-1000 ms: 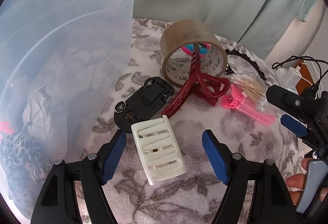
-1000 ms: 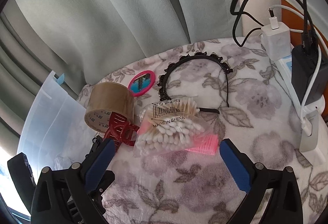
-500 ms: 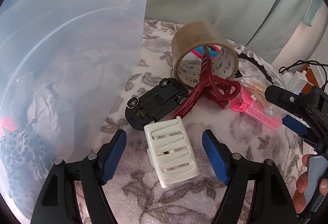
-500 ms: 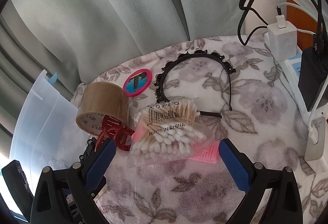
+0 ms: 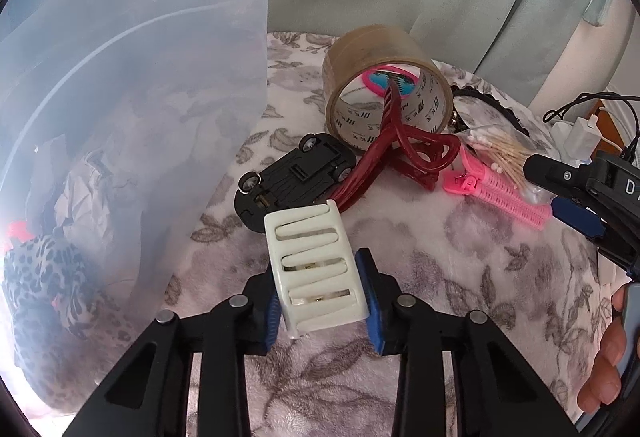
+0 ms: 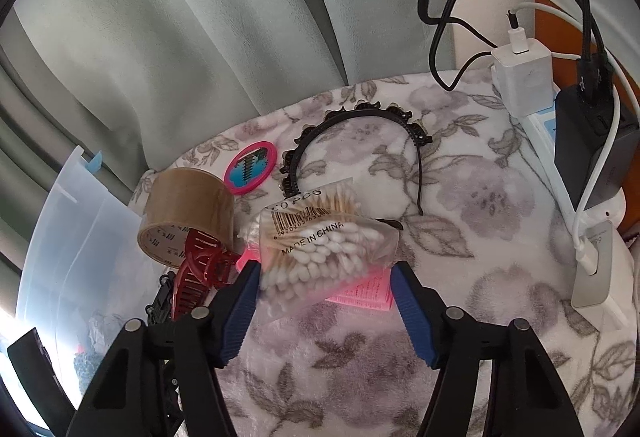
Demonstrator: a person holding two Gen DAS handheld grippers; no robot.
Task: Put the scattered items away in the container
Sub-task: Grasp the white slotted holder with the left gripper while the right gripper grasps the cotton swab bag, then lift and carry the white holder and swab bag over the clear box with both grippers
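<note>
My left gripper (image 5: 322, 301) is closing, and its blue pads press both sides of a white slotted hair clip (image 5: 316, 269) lying on the floral blanket. The translucent container (image 5: 120, 77) stands just to its left, with leopard-print fabric (image 5: 40, 277) inside. In the right wrist view my right gripper (image 6: 324, 289) is closing on a clear bag of cotton swabs (image 6: 320, 241), and both pads touch the bag's sides. The bag lies on top of a pink comb (image 6: 368, 289).
A black toy car (image 5: 296, 177), a dark red claw clip (image 5: 416, 153) and a brown tape roll (image 5: 372, 45) lie beyond the white clip. A round pink mirror (image 6: 251, 173) and a black headband (image 6: 360, 117) lie farther back. Chargers and cables (image 6: 524, 77) crowd the right edge.
Both grippers' jaws have come in from wide apart: the left onto the white clip, the right onto the swab bag. Neither hand has shifted much.
</note>
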